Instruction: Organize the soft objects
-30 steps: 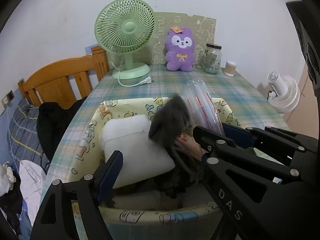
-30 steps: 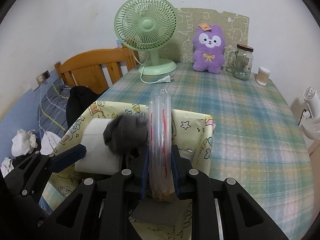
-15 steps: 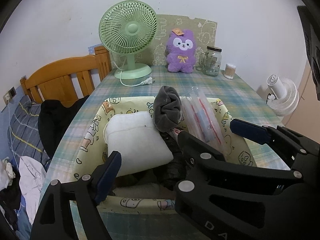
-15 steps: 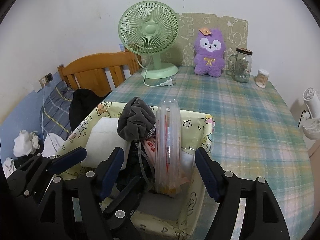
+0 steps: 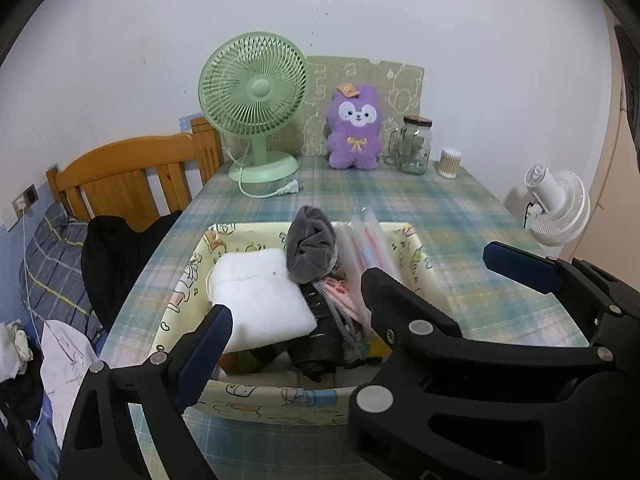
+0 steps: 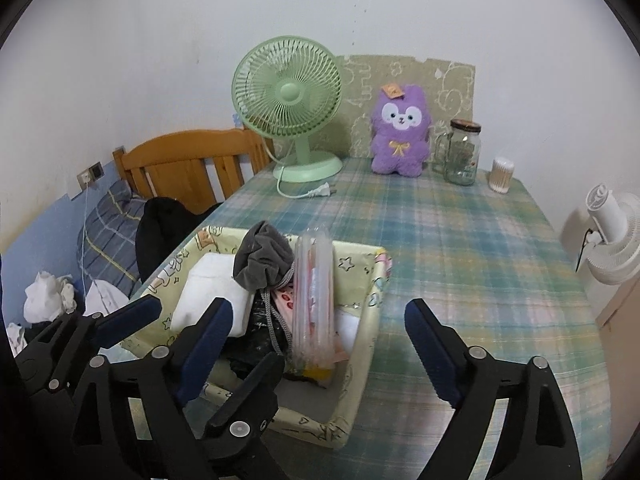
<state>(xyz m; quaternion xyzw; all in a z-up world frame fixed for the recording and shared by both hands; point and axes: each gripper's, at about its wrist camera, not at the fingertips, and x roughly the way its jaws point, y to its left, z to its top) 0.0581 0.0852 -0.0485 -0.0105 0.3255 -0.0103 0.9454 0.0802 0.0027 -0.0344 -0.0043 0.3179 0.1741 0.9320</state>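
A yellow cartoon-print fabric basket (image 5: 256,396) (image 6: 360,380) stands on the checked table. It holds a white folded pad (image 5: 260,296) (image 6: 208,296), a grey velvet pouch (image 5: 312,244) (image 6: 264,260), a clear packet (image 5: 368,240) (image 6: 314,292) standing on end, and dark items underneath. My left gripper (image 5: 312,312) hangs over the basket's near edge, jaws opening, gripping nothing. My right gripper (image 6: 318,320) is beside it, jaws opening wide; the packet stands ahead of its pads, untouched. The two grippers' fingers overlap. A purple plush toy (image 5: 354,136) (image 6: 400,136) sits at the table's far end.
A green fan (image 5: 254,92), a glass jar (image 5: 416,146) and a cotton-swab tub (image 5: 450,162) line the back of the table (image 5: 460,208). A white fan (image 5: 560,208) stands off its right side. A wooden headboard (image 5: 128,168), a black garment (image 5: 116,248) and bedding lie left.
My right gripper let go of the clear packet and opened wide. The grey pouch settled in the basket. Both grippers drew back and up from the basket.
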